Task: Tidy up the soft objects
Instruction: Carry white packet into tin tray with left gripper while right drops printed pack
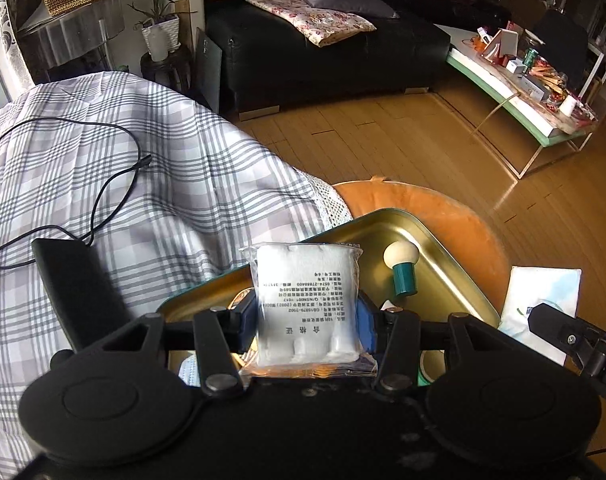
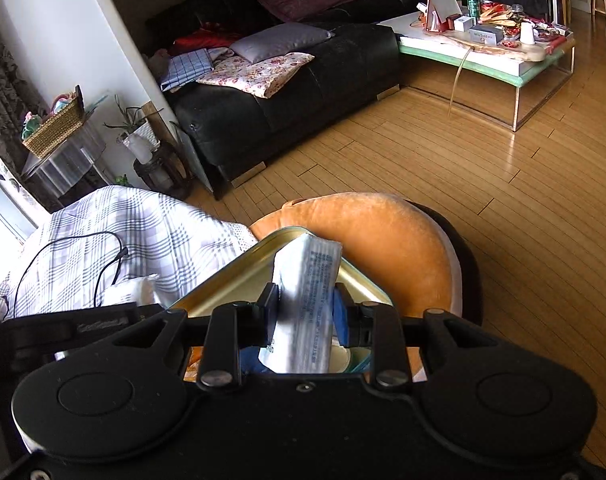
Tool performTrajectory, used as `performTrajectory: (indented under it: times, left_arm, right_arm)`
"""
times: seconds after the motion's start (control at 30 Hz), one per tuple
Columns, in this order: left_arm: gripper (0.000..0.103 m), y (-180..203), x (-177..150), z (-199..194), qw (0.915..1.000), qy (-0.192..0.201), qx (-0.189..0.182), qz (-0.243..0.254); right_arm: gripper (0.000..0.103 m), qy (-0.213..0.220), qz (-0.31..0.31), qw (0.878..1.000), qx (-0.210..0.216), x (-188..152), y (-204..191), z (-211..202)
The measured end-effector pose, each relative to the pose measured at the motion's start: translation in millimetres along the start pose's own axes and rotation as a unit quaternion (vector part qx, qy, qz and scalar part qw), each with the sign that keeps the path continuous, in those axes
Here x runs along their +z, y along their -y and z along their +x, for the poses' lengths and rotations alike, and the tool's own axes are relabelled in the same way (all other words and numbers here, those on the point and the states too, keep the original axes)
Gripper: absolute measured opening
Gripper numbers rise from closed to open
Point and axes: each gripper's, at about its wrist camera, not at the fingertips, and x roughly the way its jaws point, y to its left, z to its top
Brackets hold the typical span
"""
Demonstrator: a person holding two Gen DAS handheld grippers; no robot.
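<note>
Nearest us, our left gripper [image 1: 307, 312] pinches a clear packet of white cotton rolls [image 1: 307, 300], its jaws closed on the packet's sides. Just beyond it lies the gold metal tray [image 1: 443, 248] on an orange cushion [image 1: 463, 216], with a small mushroom-shaped lamp [image 1: 401, 268] inside. To the left spreads a checked cloth [image 1: 143, 160] carrying a black cable [image 1: 115, 184]. Our right gripper [image 2: 307, 312] clamps a flat printed tissue pack [image 2: 311, 304] over the tray's near corner. We judge that we are carrying both soft items to the tray; next we must lower each over bare tray floor, clear of the lamp, and release.
</note>
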Motion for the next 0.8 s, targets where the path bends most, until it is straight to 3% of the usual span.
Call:
performTrajectory:
  times: [0.1, 0.17, 0.23, 0.8]
  left_arm:
    - [0.049, 5, 5, 6, 1.0000, 0.002, 0.007, -0.002]
    - [0.062, 3, 6, 10, 0.9999, 0.003, 0.012, -0.006]
    - [0.069, 1, 7, 15, 0.9998, 0.000, 0.015, -0.013]
    - [0.076, -41, -26, -9, 0.9983, -0.010, 0.035, -0.045]
  right_arm:
    - [0.030, -0.001, -0.001, 1.000, 0.003, 2, 0, 6]
    - [0.031, 0.002, -0.006, 1.000, 0.008, 3, 0, 8]
    - [0.037, 0.006, -0.011, 1.000, 0.015, 3, -2, 11]
    - [0.040, -0.005, -0.035, 0.999, 0.018, -3, -18, 9]
